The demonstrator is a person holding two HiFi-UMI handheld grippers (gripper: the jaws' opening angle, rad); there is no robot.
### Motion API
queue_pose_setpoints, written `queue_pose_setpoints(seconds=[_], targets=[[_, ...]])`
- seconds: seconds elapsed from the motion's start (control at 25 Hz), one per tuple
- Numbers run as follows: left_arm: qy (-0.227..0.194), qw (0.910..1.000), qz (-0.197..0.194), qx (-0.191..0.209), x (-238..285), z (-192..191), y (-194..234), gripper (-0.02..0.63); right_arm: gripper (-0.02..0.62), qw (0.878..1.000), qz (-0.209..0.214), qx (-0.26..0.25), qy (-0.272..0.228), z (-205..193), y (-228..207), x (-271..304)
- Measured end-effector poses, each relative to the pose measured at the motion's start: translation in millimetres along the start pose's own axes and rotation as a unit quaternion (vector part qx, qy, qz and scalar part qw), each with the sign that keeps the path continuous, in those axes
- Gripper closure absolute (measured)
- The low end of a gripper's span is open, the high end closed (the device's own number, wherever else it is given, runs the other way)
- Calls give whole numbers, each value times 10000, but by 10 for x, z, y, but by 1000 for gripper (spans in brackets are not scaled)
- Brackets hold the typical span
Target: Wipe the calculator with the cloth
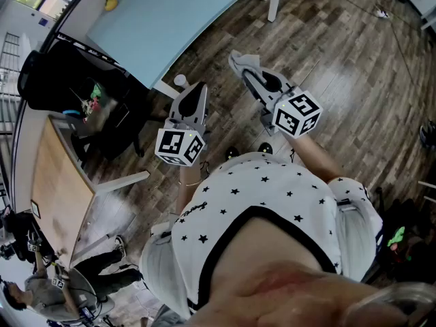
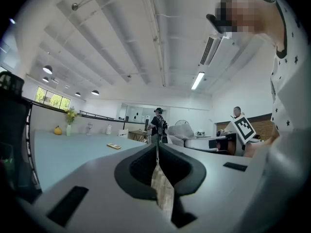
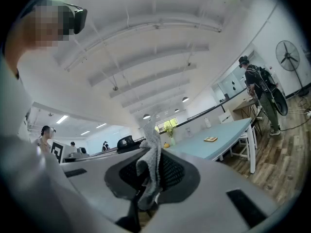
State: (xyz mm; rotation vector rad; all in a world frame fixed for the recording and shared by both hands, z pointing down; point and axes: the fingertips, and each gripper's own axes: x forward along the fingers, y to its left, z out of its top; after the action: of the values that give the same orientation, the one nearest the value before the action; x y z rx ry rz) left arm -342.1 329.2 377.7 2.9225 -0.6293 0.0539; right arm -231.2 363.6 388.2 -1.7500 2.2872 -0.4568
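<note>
**Cloth clamped in my right tongs, table far ahead**

My right gripper (image 3: 148,152) is closed on the grey cloth (image 3: 149,169). The cloth runs lengthwise along the jaws and bunches out past their tips. My left gripper (image 2: 157,148), beside it, has its jaws pressed together with nothing between them. Both hang over the wooden floor (image 1: 340,67). Farther ahead stands the light blue table (image 1: 170,19). A small flat thing (image 3: 210,139) lies on it, well apart from both grippers and too small for me to tell whether it is the calculator.
</note>
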Motion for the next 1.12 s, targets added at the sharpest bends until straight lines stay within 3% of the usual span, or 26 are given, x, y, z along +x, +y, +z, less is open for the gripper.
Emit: queue_pose_setpoints(seconds=[0.56,1.12], targets=[[23,10000,46,20,270,-9,-185,571,552,9998,103,138,-83,104,-275,-137],[81,9998,-163,18,779,-84,-687,571,552,9991,-65,353,-233,199,-817,-636]])
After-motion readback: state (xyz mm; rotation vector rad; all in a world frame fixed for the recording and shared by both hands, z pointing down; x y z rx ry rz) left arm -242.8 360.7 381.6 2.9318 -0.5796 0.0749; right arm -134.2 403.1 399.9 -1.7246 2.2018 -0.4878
